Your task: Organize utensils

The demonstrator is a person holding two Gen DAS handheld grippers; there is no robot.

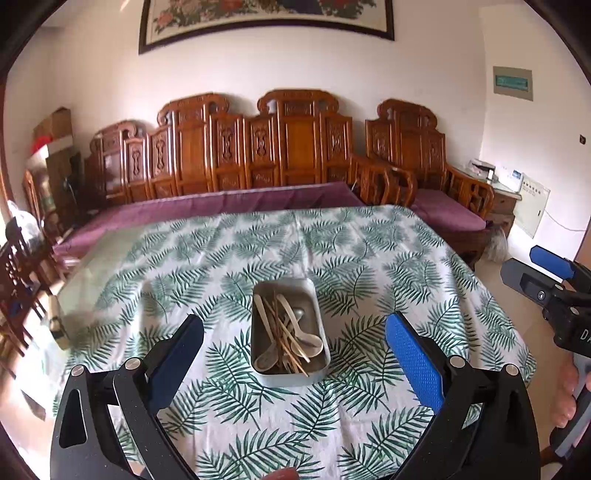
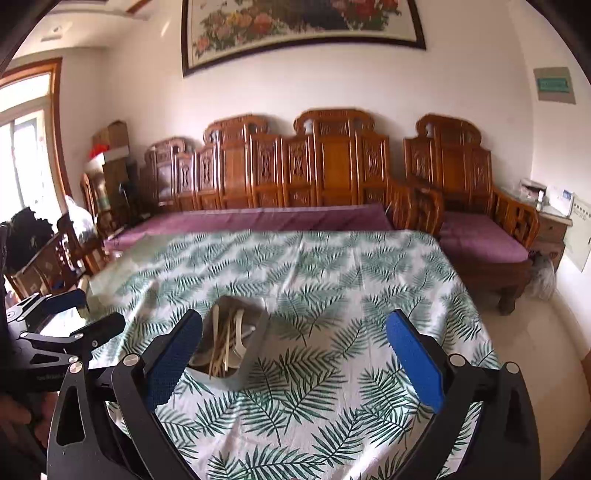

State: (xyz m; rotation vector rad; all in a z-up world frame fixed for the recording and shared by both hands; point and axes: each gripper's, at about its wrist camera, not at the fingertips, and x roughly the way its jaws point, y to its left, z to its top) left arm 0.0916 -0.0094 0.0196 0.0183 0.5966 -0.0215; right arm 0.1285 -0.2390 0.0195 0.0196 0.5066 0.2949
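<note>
Fern-print cloth [image 1: 236, 413] covers a table in a sitting room, both handheld grippers poised above its near edge. Left gripper [image 1: 294, 334] hangs with its blue-padded fingers [image 1: 415, 363] spread wide and holding nothing, framing a rectangular metal tray [image 1: 317, 310] that rests on the cloth just ahead of it. Inside the tray lie pale ceramic spoons [image 1: 306, 345] and a bundle of wooden chopsticks [image 1: 286, 338], crossed loosely over one another, their tips near the tray's front wall.

Right gripper [image 2: 294, 332] is likewise wide apart and empty, held to the right of the tray, which shows in its view beside its left finger [image 2: 173, 356], the tray wall [image 2: 255, 354] catching the light and the chopsticks [image 2: 221, 341] pointing toward the camera. Each gripper appears at the edge of the other's view: the right one [image 1: 550, 275] at the far right, the left one [image 2: 79, 310] at the far left.

Beyond the table stands a long carved wooden sofa [image 1: 258, 147] with purple cushions [image 1: 207, 208], joined on the right by a matching armchair [image 2: 465, 184]. A framed peony painting [image 2: 299, 26] hangs on the white wall above, and cardboard boxes [image 1: 55, 129] are stacked in the left corner.
</note>
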